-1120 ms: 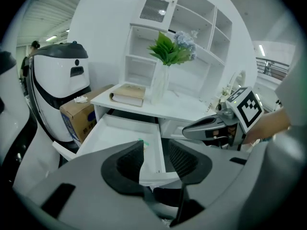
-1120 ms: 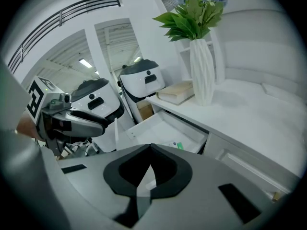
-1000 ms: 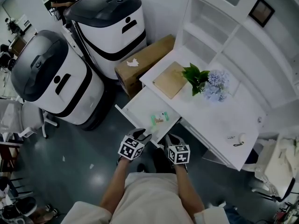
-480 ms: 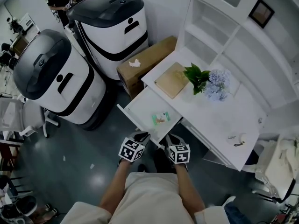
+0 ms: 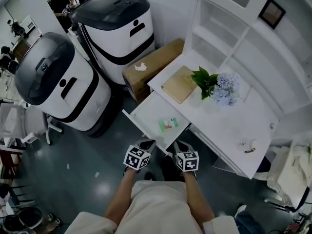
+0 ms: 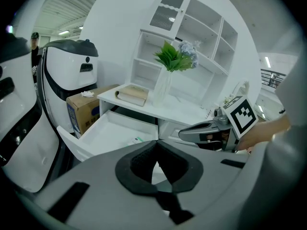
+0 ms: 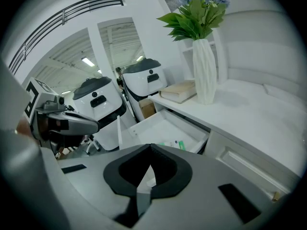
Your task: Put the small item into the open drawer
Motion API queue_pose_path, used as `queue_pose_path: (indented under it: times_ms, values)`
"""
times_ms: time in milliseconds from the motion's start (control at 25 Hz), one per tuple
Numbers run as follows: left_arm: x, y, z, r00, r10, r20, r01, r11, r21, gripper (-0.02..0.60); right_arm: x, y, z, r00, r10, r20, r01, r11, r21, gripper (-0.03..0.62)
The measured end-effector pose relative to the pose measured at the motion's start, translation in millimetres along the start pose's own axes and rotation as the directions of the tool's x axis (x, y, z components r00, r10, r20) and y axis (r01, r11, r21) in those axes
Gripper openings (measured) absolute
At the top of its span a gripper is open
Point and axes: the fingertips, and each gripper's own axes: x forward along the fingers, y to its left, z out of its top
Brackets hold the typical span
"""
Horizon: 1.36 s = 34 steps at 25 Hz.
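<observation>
The white drawer (image 5: 146, 112) stands pulled out from the desk, and a small green-and-white packet (image 5: 168, 124) lies flat inside it. In the left gripper view the drawer (image 6: 112, 131) and the packet (image 6: 137, 140) lie just beyond my jaws. The right gripper view has the same packet (image 7: 173, 144) in the drawer (image 7: 160, 126). My left gripper (image 5: 147, 144) hangs near the drawer's front edge, shut with nothing in it. Beside it my right gripper (image 5: 179, 144) is shut and empty too. Each gripper appears in the other's view: the right gripper (image 6: 189, 132) and the left gripper (image 7: 88, 125).
Two big white-and-black machines (image 5: 56, 82) (image 5: 117, 28) stand left of the drawer, with a cardboard box (image 5: 151, 65) behind it. The white desk (image 5: 224, 126) carries a tan book (image 5: 179, 83) and a vase of flowers (image 5: 214, 87). Shelves rise behind; people stand far back left.
My left gripper's jaws have closed on nothing. Both grippers stay near the drawer's front edge, and the packet lies unmoved in the drawer.
</observation>
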Motion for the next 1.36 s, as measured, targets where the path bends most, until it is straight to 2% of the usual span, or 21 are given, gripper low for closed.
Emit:
queue_pose_path:
  times_ms: [1360]
  values:
    - [8.1, -0.5, -5.2, 0.999, -0.006, -0.037, 0.006, 1.0, 0.014, 0.017, 3.4, 3.2, 1.1, 1.0, 0.021, -0.005, -0.021, 0.999, -0.027, 0.025]
